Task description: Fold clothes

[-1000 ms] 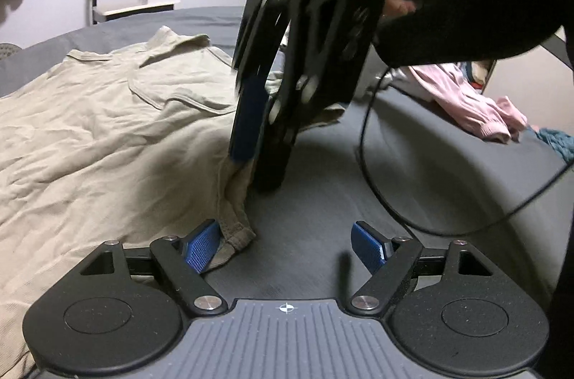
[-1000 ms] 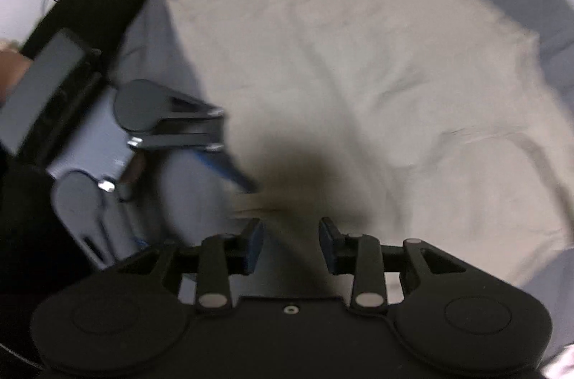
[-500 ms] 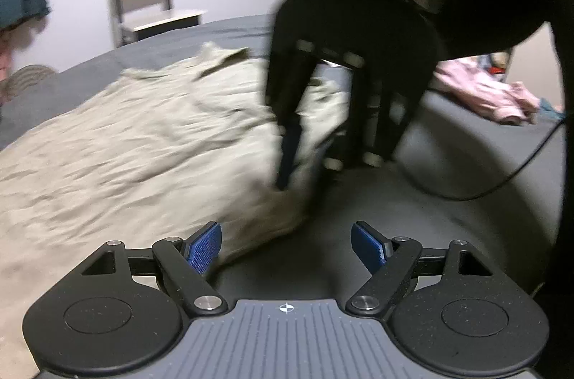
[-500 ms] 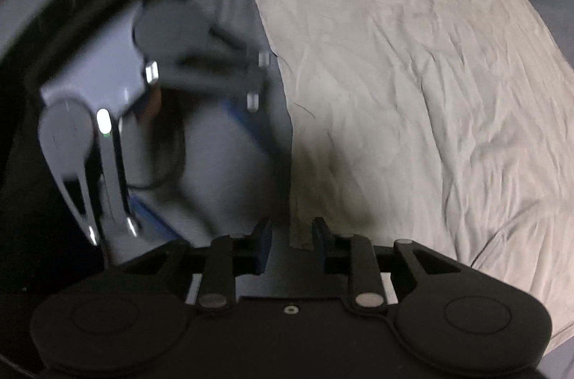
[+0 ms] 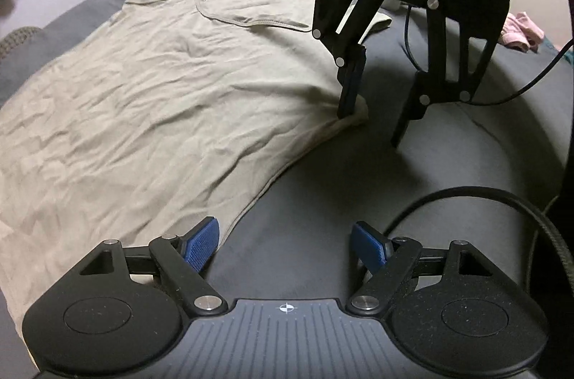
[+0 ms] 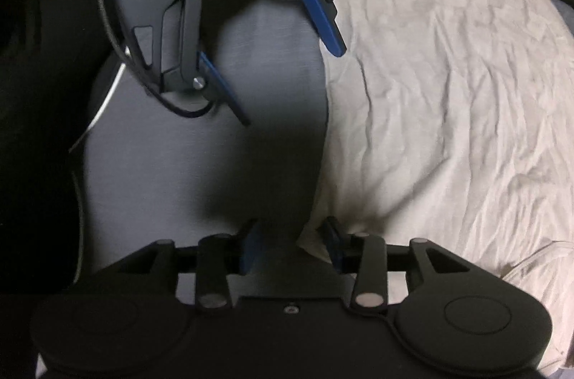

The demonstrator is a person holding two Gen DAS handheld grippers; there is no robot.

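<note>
Left wrist view: beige shirt [image 5: 150, 99] lies spread flat on the dark bed cover [image 5: 323, 199], collar at the far end. L gripper [image 5: 285, 244] is spread wide, its left finger at the shirt's side edge, right finger over bare cover; nothing held. R gripper [image 5: 369, 124], ahead and to the right, also spread, one finger pressing a bunched bit of the same edge, the other off the cloth. In the right wrist view the R gripper [image 6: 292, 246] straddles that edge. Likely step: taking hold of the near side edge w/ both. Next calls for both to close on the hem, then carry it across evenly.
</note>
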